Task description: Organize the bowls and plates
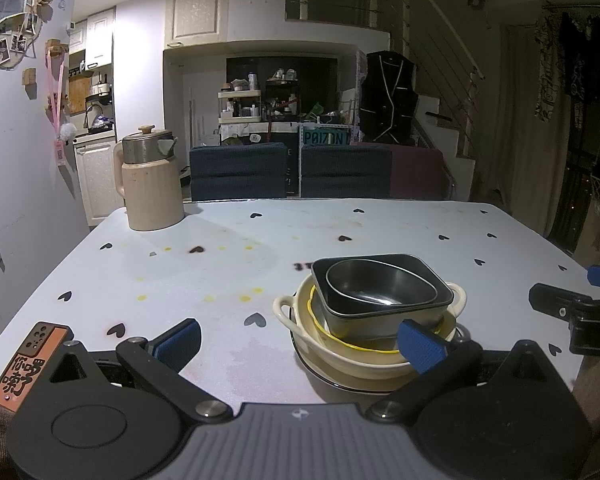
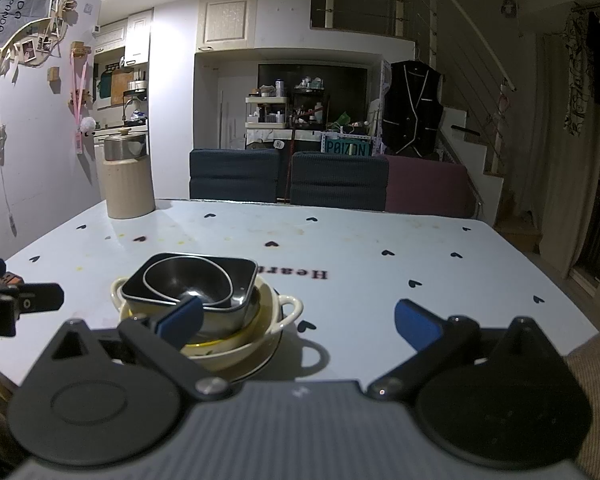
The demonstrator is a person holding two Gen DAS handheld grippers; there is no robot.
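Stacked lower right of centre on table (image 1: 260, 224): dark bowl (image 1: 380, 288) in black dish (image 1: 440, 300), cream bowl (image 1: 360, 364), plate (image 1: 328, 378). Left claw (image 1: 300, 338) and right claw (image 2: 300, 320) wide open, empty.

bowls (image 1: 376, 292) nested on plate (image 1: 328, 376), kettle (image 1: 150, 180) behind

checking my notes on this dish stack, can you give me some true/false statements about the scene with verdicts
1. The round dark metal bowl sits inside the square black bowl. True.
2. The cream two-handled ceramic bowl is at the top of the stack. False: it sits low, under the black bowls.
3. The beige ribbed kettle with a steel lid lies tipped over. False: it stands upright.
4. The left gripper and right gripper are both open and empty. True.
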